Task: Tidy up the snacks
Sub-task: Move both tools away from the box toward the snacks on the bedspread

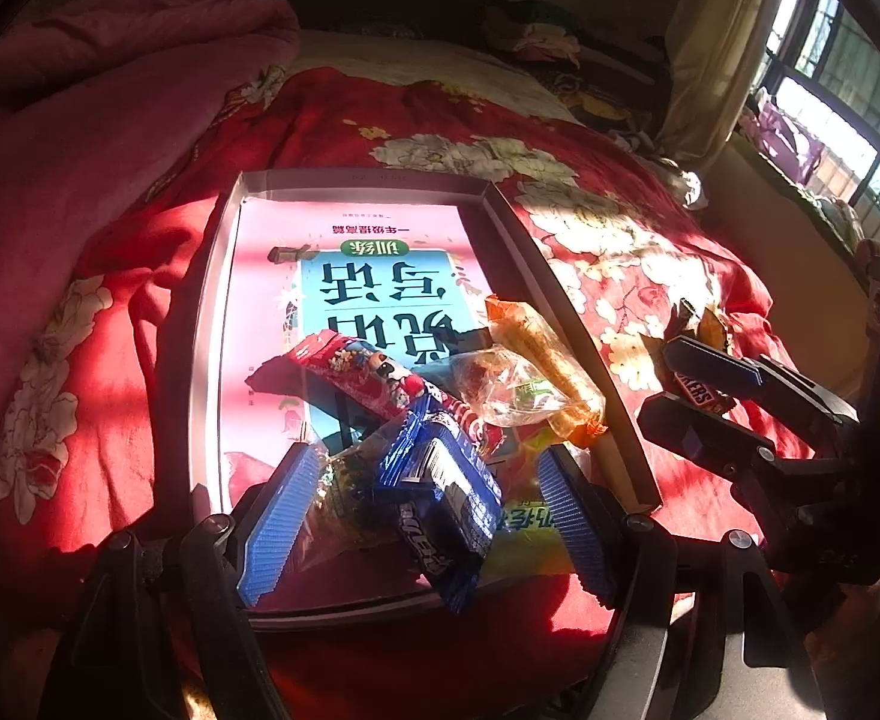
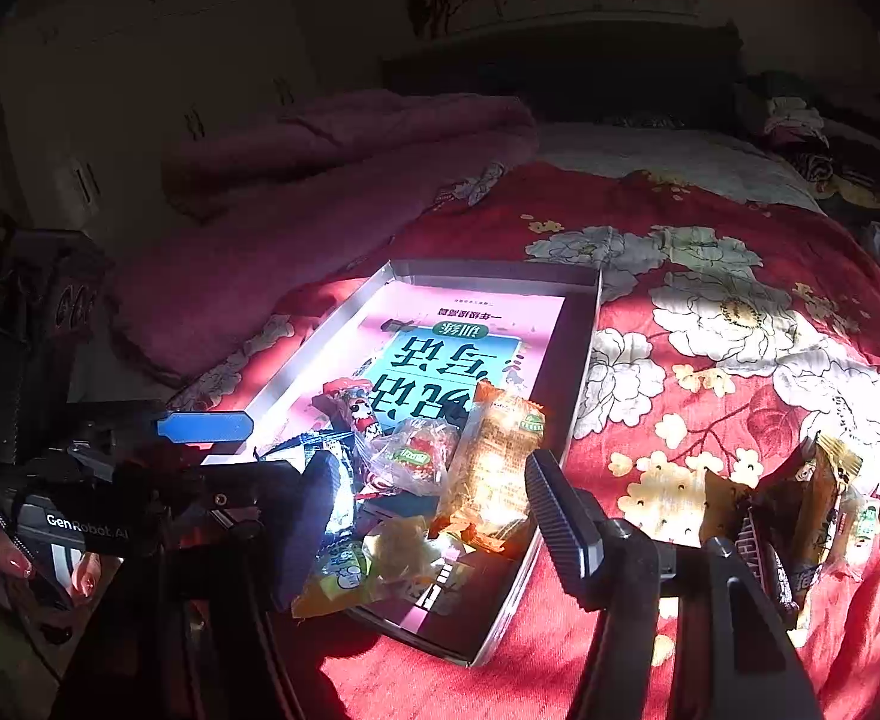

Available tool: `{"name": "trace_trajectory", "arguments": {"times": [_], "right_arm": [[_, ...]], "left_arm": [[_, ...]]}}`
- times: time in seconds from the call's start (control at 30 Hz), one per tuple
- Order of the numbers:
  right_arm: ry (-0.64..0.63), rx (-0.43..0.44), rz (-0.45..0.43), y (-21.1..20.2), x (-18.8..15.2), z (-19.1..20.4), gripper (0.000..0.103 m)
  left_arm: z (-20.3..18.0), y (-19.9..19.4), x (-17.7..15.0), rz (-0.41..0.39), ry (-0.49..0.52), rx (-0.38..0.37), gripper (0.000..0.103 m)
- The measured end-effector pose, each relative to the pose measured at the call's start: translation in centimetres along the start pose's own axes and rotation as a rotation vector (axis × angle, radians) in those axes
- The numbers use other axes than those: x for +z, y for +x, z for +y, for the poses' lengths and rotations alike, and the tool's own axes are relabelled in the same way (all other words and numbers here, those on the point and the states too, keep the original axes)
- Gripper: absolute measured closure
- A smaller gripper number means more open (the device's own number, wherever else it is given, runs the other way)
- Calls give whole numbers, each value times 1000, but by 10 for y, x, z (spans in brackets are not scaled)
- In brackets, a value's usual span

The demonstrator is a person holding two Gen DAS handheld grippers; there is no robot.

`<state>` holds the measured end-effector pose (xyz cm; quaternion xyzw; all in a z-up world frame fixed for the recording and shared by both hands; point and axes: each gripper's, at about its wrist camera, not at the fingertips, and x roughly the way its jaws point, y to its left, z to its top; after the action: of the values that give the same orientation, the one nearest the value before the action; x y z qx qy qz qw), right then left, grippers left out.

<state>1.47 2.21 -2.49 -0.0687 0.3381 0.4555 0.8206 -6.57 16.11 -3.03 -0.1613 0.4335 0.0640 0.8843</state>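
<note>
A shallow grey box (image 1: 224,252) (image 2: 583,354) with a pink printed bottom lies on the red floral bedspread. Inside lie a blue wafer pack (image 1: 445,498), a red cartoon packet (image 1: 374,378) (image 2: 353,405), a clear candy bag (image 1: 511,384) (image 2: 416,453), an orange biscuit pack (image 1: 535,348) (image 2: 493,462) and a yellow-green packet (image 2: 344,576). My left gripper (image 1: 422,516) is open, its blue pads either side of the blue pack. My right gripper (image 2: 434,516) stands open over the box's near end. In the left wrist view a Snickers bar (image 1: 700,393) shows between the right gripper's fingers (image 1: 709,360).
Several loose snacks (image 2: 799,516) lie on the bedspread to the right of the box. A pink blanket (image 1: 110,90) is heaped at the back left. A window (image 1: 847,90) and curtain are to the right. Dark clutter sits at the head of the bed.
</note>
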Motion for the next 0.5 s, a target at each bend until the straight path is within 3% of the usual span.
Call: {"name": "trace_trajectory", "arguments": {"times": [0.5], "right_arm": [[6, -31, -53, -21, 0, -12, 33]], "left_arm": [[-16, -8, 2, -15, -8, 4, 24]]}}
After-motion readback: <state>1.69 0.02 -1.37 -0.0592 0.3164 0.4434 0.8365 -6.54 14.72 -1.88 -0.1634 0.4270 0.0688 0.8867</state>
